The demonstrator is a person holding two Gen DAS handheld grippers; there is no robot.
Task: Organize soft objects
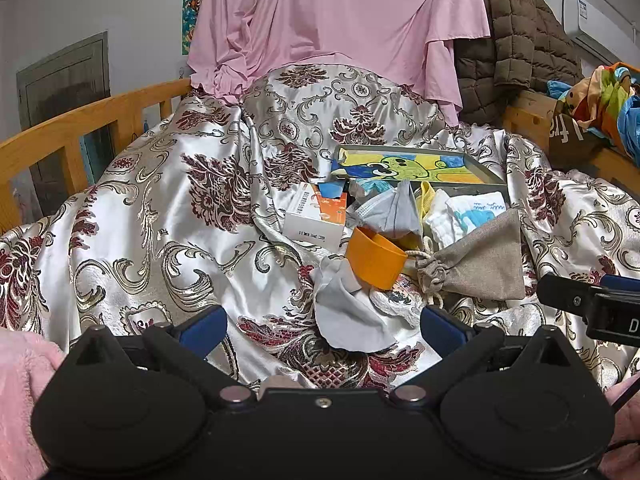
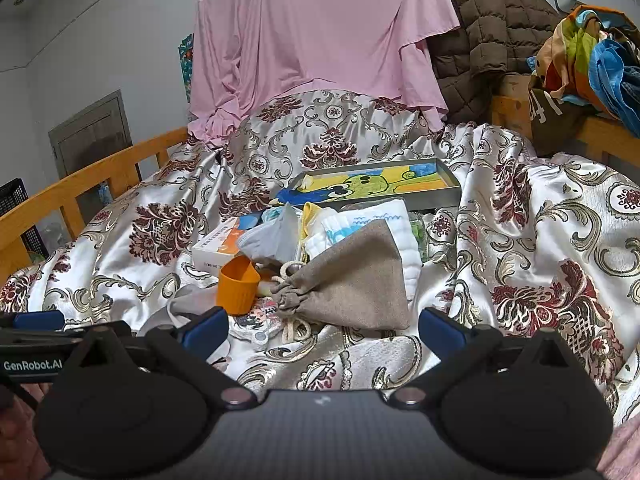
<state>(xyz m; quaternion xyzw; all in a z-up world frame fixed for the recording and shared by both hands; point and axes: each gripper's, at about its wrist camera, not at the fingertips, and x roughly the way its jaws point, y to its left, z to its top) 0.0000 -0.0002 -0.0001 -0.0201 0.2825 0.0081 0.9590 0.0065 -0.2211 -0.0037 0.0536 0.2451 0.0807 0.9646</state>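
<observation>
Both grippers gape empty; the pouch [image 2: 352, 284] lies at twelve o'clock of the right gripper [image 2: 322, 330], mouth toward nine, nearer than the left gripper [image 1: 322, 330].

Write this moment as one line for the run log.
left gripper: open, empty | right gripper: open, empty | grey pouch, orange cup, grey cloth: lying on bedspread | nothing picked up yet

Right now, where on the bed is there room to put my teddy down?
The bedspread is bare on the left, between the wooden rail and the white box, and on the right beyond the drawstring pouch. The middle is crowded around the orange cup and cloths.
</observation>
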